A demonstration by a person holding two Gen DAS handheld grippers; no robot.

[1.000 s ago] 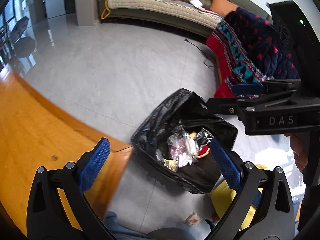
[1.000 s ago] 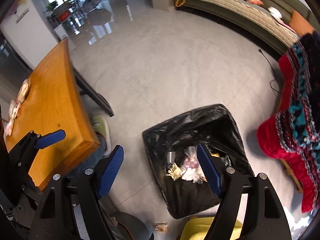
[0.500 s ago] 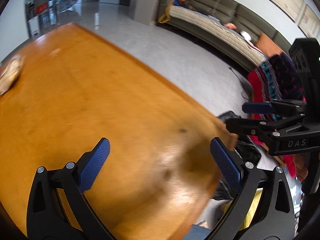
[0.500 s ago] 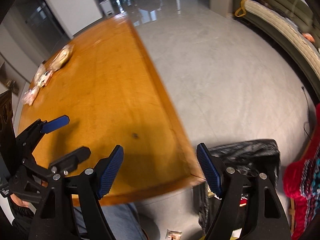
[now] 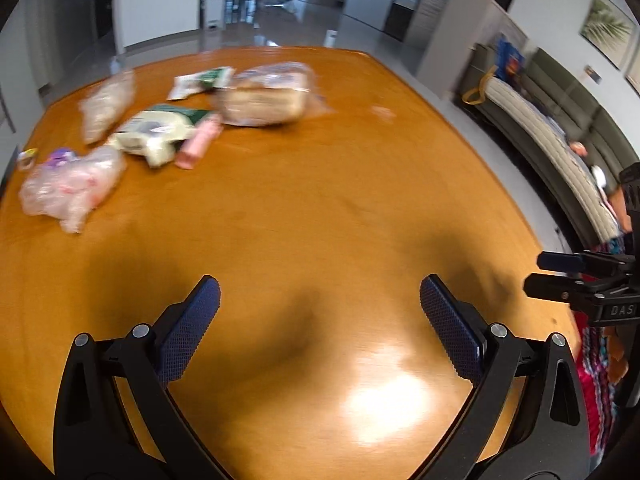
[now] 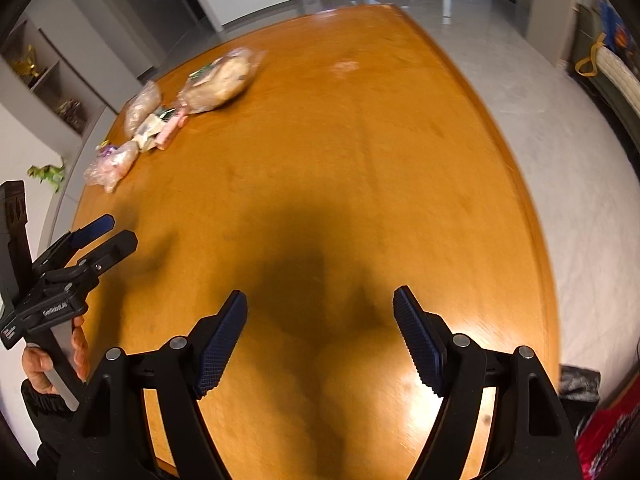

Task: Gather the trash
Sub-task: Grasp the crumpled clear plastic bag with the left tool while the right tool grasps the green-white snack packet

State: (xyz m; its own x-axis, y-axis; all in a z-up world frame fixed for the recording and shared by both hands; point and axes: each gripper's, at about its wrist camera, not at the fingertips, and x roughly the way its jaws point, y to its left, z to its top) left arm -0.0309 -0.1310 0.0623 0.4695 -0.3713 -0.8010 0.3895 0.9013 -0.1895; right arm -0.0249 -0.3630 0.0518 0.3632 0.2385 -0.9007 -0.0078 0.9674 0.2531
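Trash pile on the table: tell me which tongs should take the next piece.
Probably the left tongs: both stand open and empty, but the pile lies on their side of the table, and the right tongs sit farther off.

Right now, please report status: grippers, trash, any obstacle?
Left gripper and right gripper open, empty. Trash wrappers clustered at far side of wooden table, untouched. Nothing in the way.

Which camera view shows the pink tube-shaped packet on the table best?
The left wrist view shows it best: the pink packet is larger and closer there, lying beside the green-and-white wrapper, though blurred. In the right wrist view the pink packet is small and far, half merged into the trash pile.
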